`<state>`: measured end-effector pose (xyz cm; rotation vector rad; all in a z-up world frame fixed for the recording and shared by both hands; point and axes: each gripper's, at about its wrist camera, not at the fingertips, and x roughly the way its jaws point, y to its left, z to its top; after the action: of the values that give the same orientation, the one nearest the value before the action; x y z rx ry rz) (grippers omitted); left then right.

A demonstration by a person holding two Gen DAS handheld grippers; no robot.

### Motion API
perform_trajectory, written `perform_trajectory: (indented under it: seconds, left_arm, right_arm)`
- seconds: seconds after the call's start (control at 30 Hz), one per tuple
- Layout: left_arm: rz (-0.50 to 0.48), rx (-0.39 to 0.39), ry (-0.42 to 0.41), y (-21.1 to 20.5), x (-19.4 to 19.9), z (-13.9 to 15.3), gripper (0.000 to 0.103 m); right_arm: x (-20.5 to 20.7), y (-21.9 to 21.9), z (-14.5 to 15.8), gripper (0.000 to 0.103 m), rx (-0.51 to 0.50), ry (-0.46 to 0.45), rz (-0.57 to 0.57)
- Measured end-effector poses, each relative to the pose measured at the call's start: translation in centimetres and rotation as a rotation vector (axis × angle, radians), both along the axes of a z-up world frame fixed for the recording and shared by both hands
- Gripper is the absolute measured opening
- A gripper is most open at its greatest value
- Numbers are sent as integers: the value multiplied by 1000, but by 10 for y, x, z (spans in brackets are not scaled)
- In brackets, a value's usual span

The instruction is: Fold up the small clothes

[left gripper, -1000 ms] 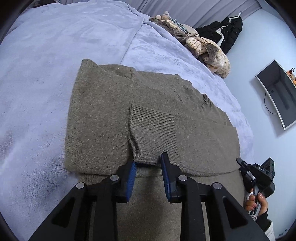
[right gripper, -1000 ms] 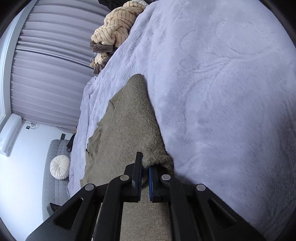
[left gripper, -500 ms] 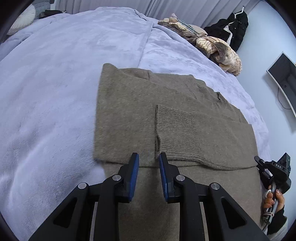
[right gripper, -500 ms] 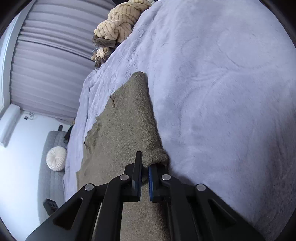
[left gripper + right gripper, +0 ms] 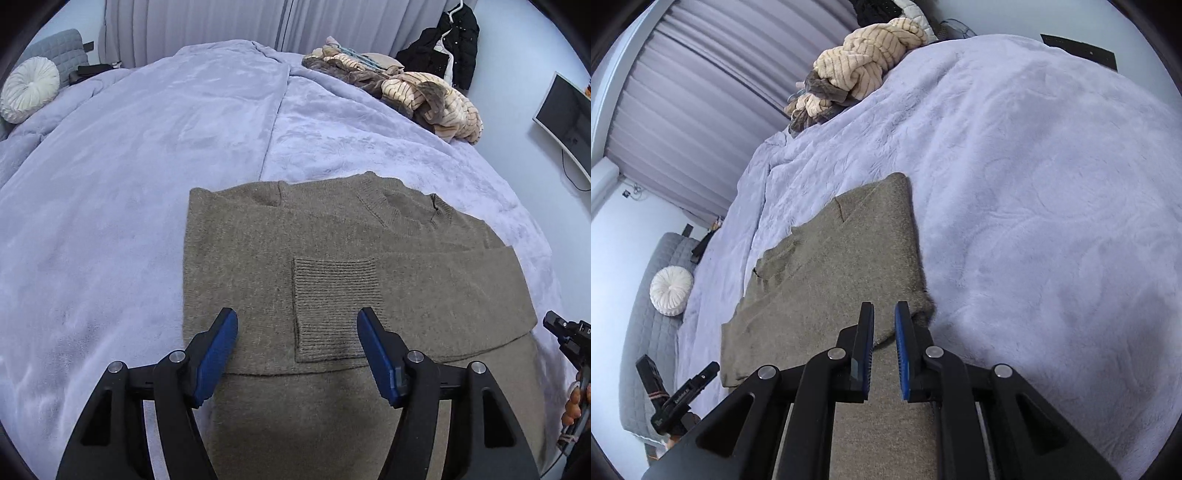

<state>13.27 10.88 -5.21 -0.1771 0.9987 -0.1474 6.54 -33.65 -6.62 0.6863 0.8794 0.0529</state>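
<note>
An olive-brown knit sweater lies flat on the lilac bed cover, both sleeves folded in across its chest; a ribbed cuff lies in the middle. My left gripper is wide open and empty, raised just above the cuff. In the right wrist view the sweater runs away from me. My right gripper has its jaws a narrow gap apart over the folded right edge of the sweater, gripping nothing. The right gripper also shows at the edge of the left wrist view.
A heap of beige and brown striped clothes lies at the far edge of the bed. A black jacket hangs behind it. A monitor is on the right wall. A white round cushion sits on a grey chair at left.
My left gripper let go of the sleeve cuff, opened wide and rose back. My right gripper opened slightly and released the folded sweater edge, which now lies flat.
</note>
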Motion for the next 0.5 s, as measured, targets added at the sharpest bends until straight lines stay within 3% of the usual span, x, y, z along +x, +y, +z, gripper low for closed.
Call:
perform_trajectory:
  seconds: [0.17,0.3,0.5]
  left_arm:
    - [30,25,95,-8,13,-27,67]
    - [-9,79,75,-13,7,-31,67]
    - [-24,91,75,-12,2,-28,67]
  right_arm:
    - [22,33,-2,15,-107,33,89]
    - [31,42,-18,11,-178,103,115]
    - [22,26,-28,10,-121,110,89]
